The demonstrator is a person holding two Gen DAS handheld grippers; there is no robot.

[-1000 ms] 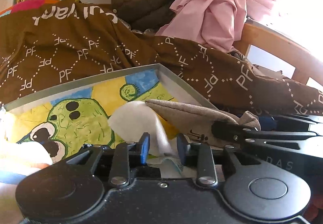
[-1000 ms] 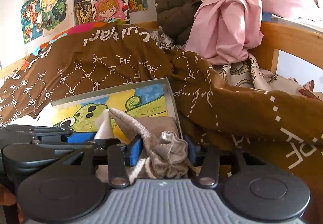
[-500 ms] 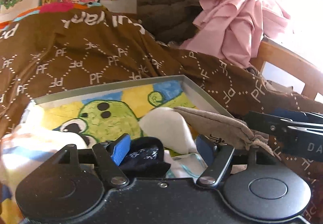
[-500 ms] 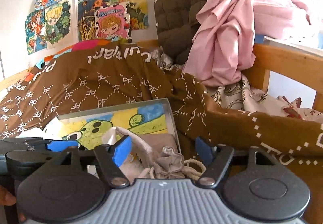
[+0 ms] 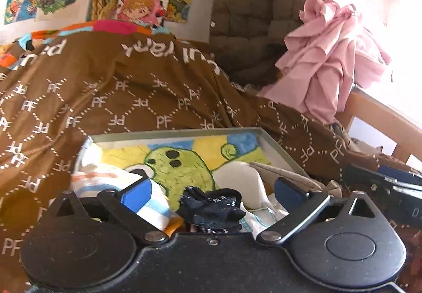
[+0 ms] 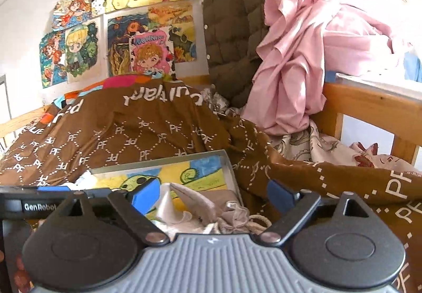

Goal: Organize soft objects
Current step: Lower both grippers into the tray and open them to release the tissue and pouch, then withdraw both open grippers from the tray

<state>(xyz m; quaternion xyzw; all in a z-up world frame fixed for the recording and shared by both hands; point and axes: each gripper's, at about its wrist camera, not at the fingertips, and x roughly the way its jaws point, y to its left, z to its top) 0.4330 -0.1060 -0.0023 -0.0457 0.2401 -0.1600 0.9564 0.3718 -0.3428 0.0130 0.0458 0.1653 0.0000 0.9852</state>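
Matt brown printed cloth blanket; quilted olive puffer jacket, softly padded; smooth pink cotton-like sheet in loose folds. Shallow grey box, seemingly thin metal, lined with a matt crayon-coloured paper drawing. Coarse beige woven drawstring pouch, dark navy knitted sock, varnished wooden bed rail.

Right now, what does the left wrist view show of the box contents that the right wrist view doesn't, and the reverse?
Only the left wrist view shows the dark navy sock lying loose between the open left gripper, and the striped white cloth at the box's left end.

Only the right wrist view shows the beige pouch's gathered mouth and rope drawstring between the open right gripper, plus the floral sheet by the wooden rail.

Both show the grey box with its green cartoon lining, the white cloth, the beige pouch and the brown PF blanket.
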